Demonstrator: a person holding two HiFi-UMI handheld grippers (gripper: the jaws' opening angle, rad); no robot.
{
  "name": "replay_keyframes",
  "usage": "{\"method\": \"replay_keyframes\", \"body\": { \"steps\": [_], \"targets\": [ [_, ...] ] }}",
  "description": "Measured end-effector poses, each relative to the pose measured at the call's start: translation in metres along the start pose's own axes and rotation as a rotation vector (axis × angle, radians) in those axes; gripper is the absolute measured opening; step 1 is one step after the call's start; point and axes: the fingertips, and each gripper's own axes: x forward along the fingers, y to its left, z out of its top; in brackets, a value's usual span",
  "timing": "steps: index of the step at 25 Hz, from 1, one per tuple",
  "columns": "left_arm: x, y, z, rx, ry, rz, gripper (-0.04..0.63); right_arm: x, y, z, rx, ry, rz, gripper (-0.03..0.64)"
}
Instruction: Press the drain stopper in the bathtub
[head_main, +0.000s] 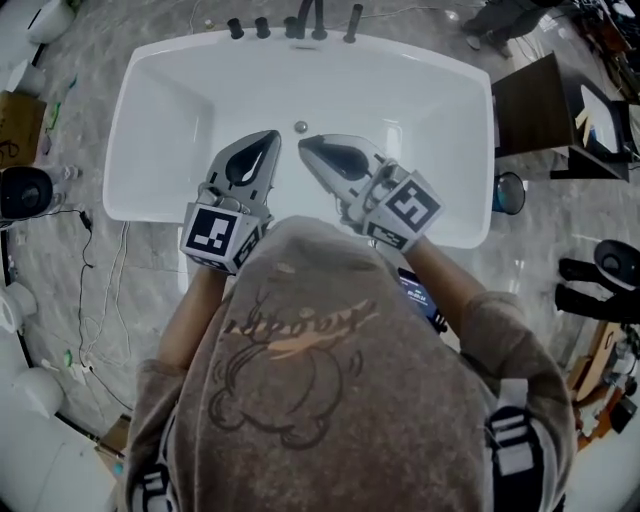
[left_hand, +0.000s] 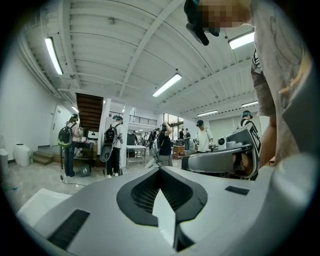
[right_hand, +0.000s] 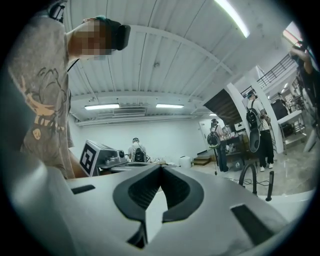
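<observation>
Head view: drain stopper (head_main: 300, 127) is sitting on the bathtub (head_main: 160, 90) floor toward the taps (head_main: 318, 22), just ahead of the right gripper (head_main: 305, 145), the nearer one. The left gripper (head_main: 272, 136) is hovering alongside. Both jaws are clenched, grasping nothing.

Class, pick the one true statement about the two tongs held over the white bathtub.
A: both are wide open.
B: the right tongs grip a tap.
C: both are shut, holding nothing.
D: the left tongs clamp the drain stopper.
C: in each gripper view the left tongs and right tongs meet at their tips on nothing; the drain stopper sits in the bathtub floor.
</observation>
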Motion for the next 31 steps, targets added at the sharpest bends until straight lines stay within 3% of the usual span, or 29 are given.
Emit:
{"method": "replay_keyframes", "body": {
  "steps": [10,31],
  "targets": [
    [-0.002,-0.004,-0.009,0.003,0.019,-0.012,0.011,-0.003,0.006,-0.005,-0.005,0.011,0.025,0.002],
    [-0.021,0.010,-0.019,-0.035,0.045,0.057,0.011,0.006,0.017,-0.007,-0.036,0.036,0.051,0.002]
  ]
}}
